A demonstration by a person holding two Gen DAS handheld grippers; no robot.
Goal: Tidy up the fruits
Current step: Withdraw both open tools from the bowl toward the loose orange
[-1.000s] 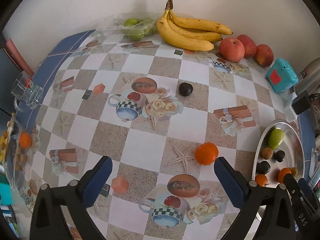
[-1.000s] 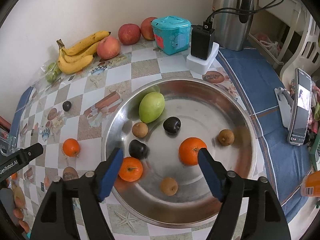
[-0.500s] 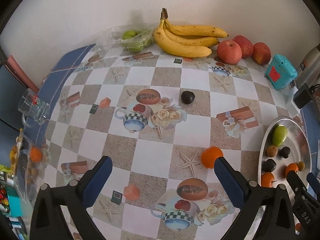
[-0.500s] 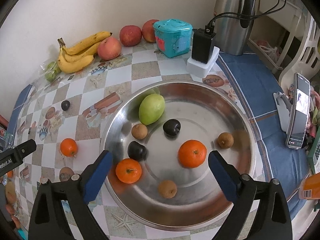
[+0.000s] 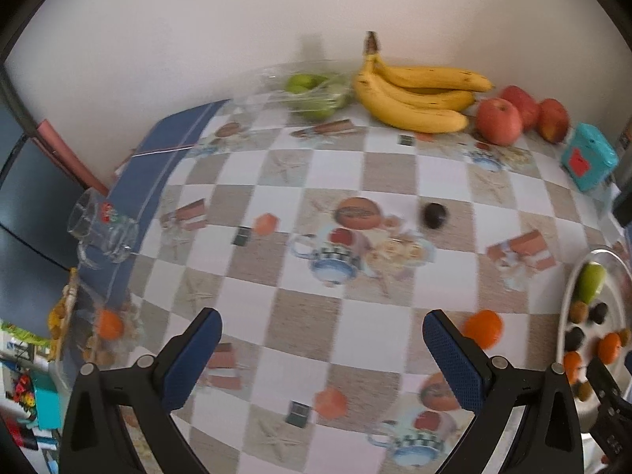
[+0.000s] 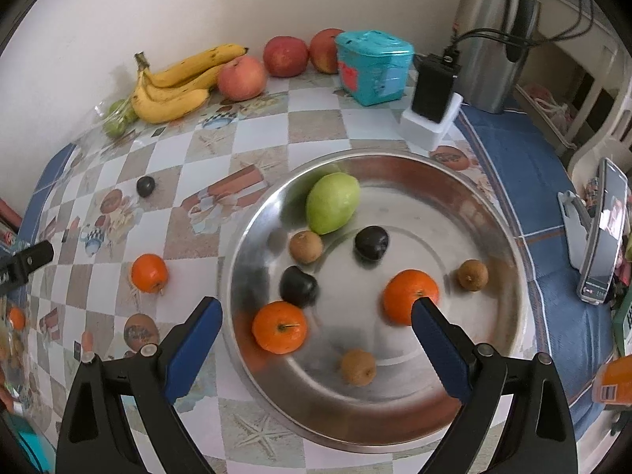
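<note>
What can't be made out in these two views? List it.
- Left wrist view: the steel bowl is cut off by the right edge; motion blur smears its fruit.
- Left wrist view: the bagged green fruit is blurred, so there's no counting it.
- Right wrist view: the phone stands edge-on, its screen unreadable.

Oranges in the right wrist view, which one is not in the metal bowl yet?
The orange on the checked tablecloth, left of the bowl. The other two oranges lie inside the bowl among the other fruit.
</note>
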